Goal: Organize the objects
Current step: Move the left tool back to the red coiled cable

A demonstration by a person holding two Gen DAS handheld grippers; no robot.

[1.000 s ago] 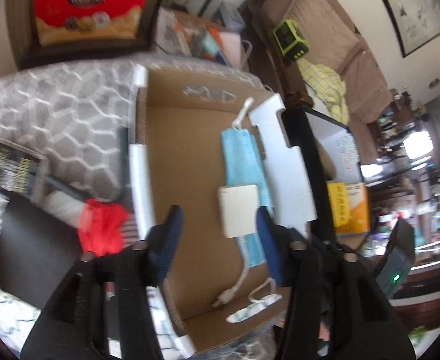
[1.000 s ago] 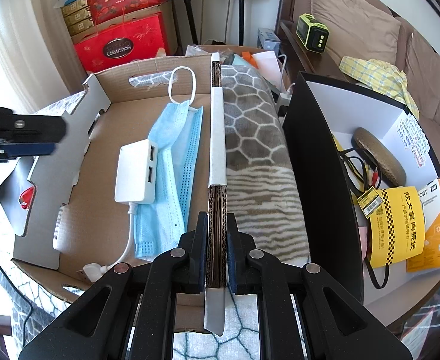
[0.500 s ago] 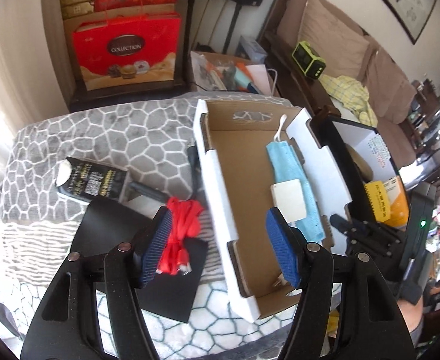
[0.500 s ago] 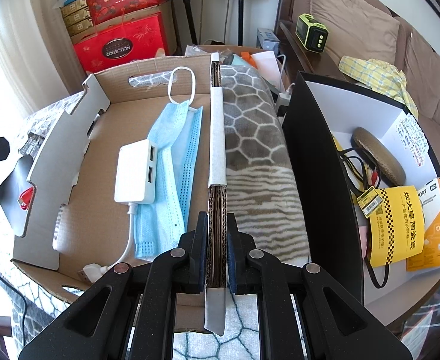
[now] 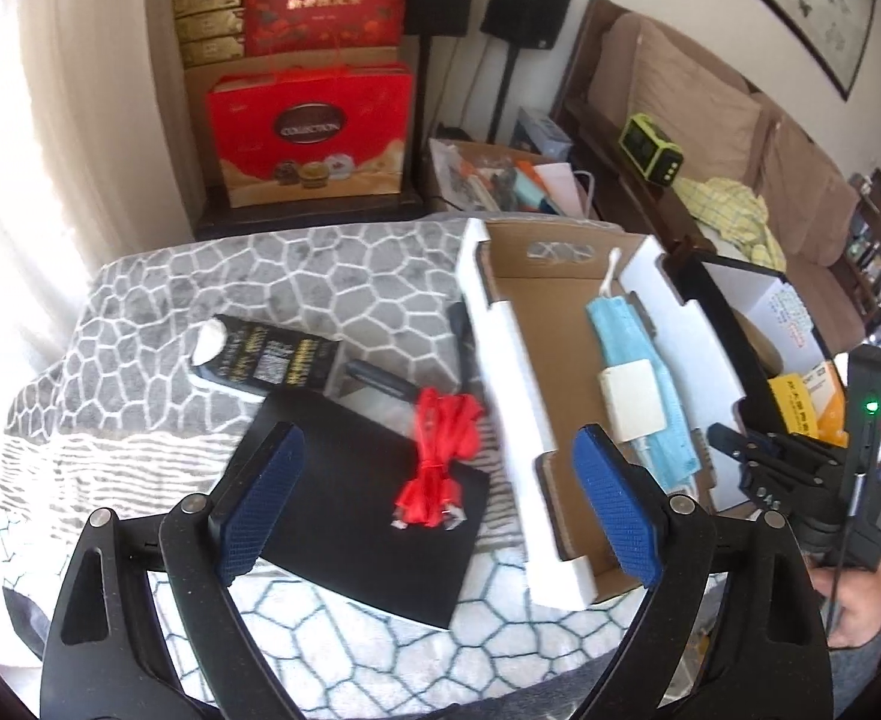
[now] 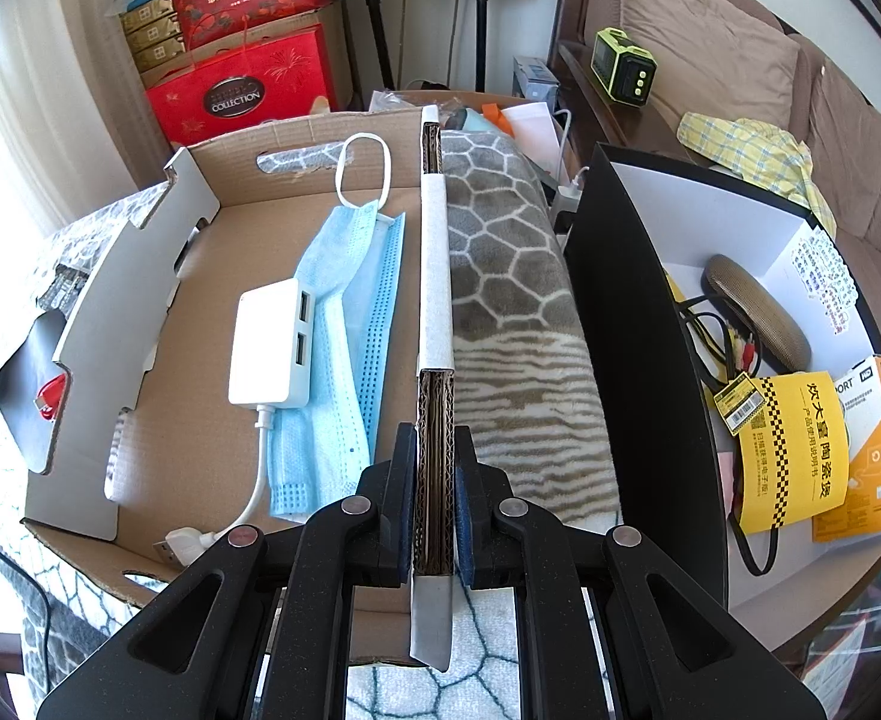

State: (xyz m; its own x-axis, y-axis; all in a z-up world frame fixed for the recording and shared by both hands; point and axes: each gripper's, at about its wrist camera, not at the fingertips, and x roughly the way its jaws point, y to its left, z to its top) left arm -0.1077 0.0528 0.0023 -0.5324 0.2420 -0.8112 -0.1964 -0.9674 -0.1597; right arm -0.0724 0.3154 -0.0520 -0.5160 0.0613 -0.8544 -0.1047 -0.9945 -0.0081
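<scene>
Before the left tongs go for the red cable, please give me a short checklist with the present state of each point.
1. Left tongs free: ok, nothing between them, jaws opening.
2. Red cable reachable: ok, it lies uncovered on the black sheet, outside the cardboard box.
3. Box held steady: ok, the right tongs are shut on its side wall.
4. Room in the box: ok, bare floor shows beside the white USB hub and blue mask.
5. Cable bundle tied: cannot tell, the binding is too small to judge.
6. Plug ends free of the sheet: cannot tell.
</scene>
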